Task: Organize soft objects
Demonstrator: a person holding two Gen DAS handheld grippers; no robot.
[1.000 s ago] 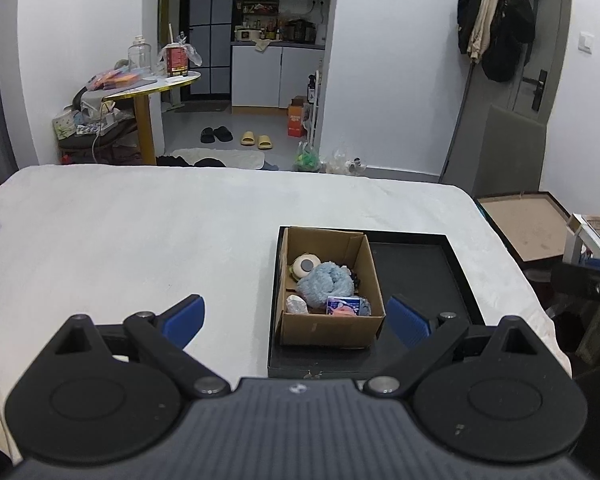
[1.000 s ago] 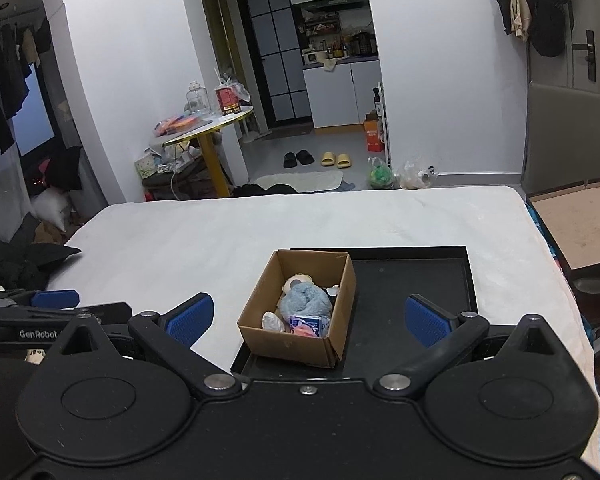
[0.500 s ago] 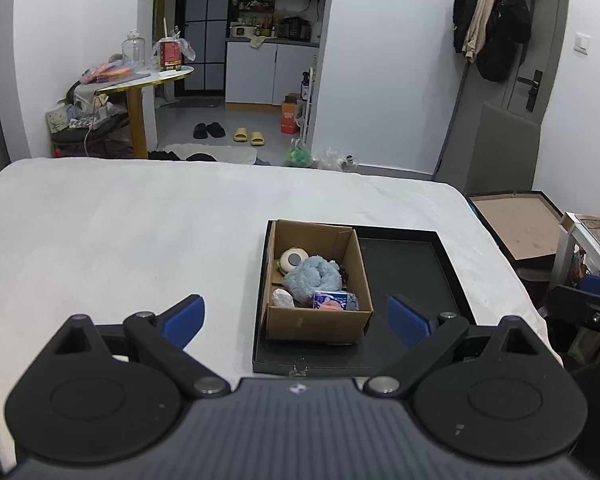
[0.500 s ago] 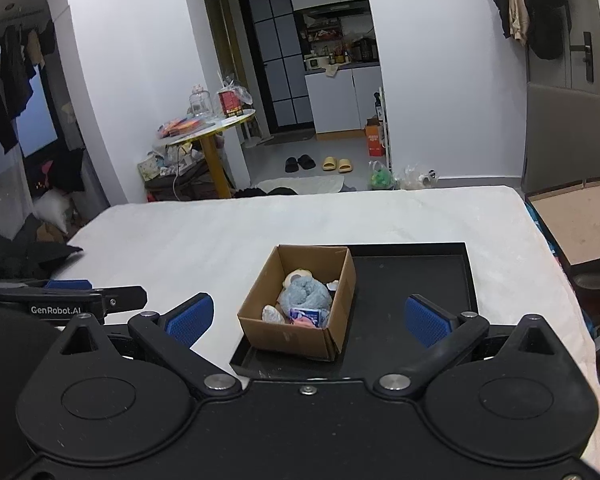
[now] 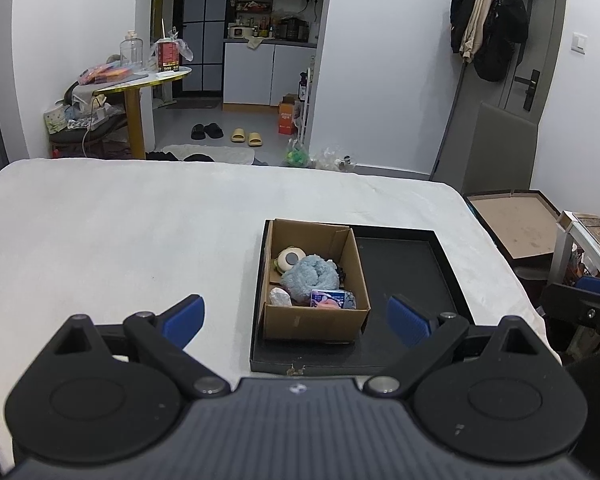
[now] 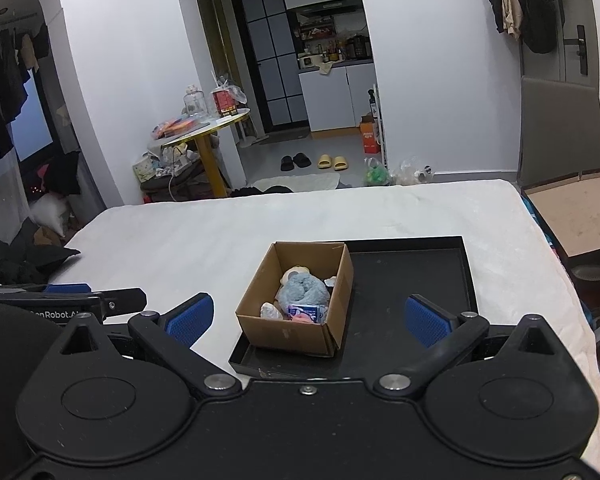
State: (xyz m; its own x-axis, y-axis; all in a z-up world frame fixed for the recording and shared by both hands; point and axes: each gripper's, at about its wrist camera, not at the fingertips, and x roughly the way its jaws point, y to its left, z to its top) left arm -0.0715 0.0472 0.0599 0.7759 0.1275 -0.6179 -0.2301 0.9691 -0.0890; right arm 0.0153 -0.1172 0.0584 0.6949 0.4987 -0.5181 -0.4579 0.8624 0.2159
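Note:
A cardboard box [image 5: 312, 320] [image 6: 284, 330] stands on the left part of a black tray [image 5: 404, 264] [image 6: 412, 276] on the white bed. In the box lie a fluffy blue plush [image 5: 310, 276] [image 6: 302, 290], a round cream toy [image 5: 289, 258], a small white object [image 5: 279, 297] and a blue-pink packet [image 5: 327, 299] [image 6: 303, 312]. My left gripper [image 5: 296, 318] is open and empty, held back from the box. My right gripper [image 6: 308, 316] is open and empty, also short of the box.
The white bed [image 5: 120, 232] spreads left and behind the tray. A shallow brown box [image 5: 516, 220] lies off its right edge. Dark clothes [image 6: 16, 256] lie at the bed's left. A yellow table [image 5: 140, 80], slippers and a doorway are far behind.
Both grippers have drawn back and risen slightly, so the box and tray look smaller and farther away. Both stay open. The box contents have not moved.

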